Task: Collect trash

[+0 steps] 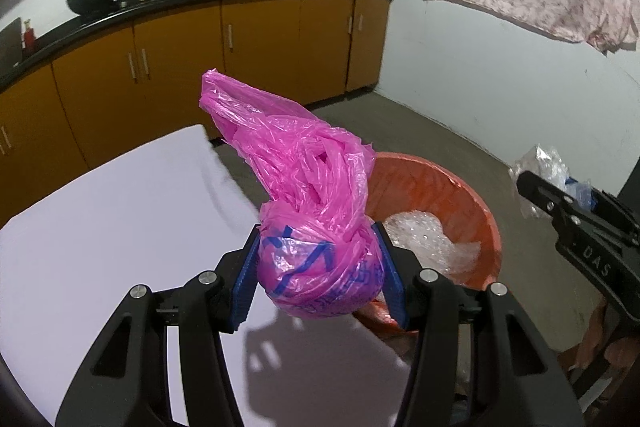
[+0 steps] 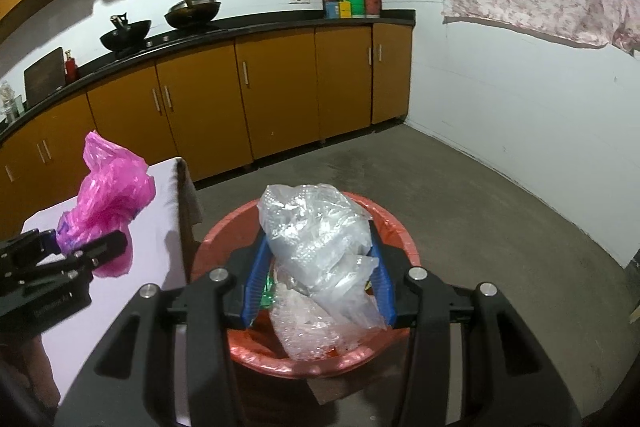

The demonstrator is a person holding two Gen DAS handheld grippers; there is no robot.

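Now left claw (image 1: 320, 267) clamped on pink bag (image 1: 304, 187) at white surface (image 1: 120, 227) edge; right claw (image 2: 318, 275) clamped on clear plastic (image 2: 316, 239) over red bin (image 2: 400, 239); floor (image 2: 460, 187) beyond open.

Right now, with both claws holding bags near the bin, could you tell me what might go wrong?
1. The pink bag in the left claw hangs over the table, not the bin; released now, it would likely miss.
2. The clear bag in the right claw is bulky and slippery; it may catch the rim or spill out.
3. The two claws are close and could collide over the bin.
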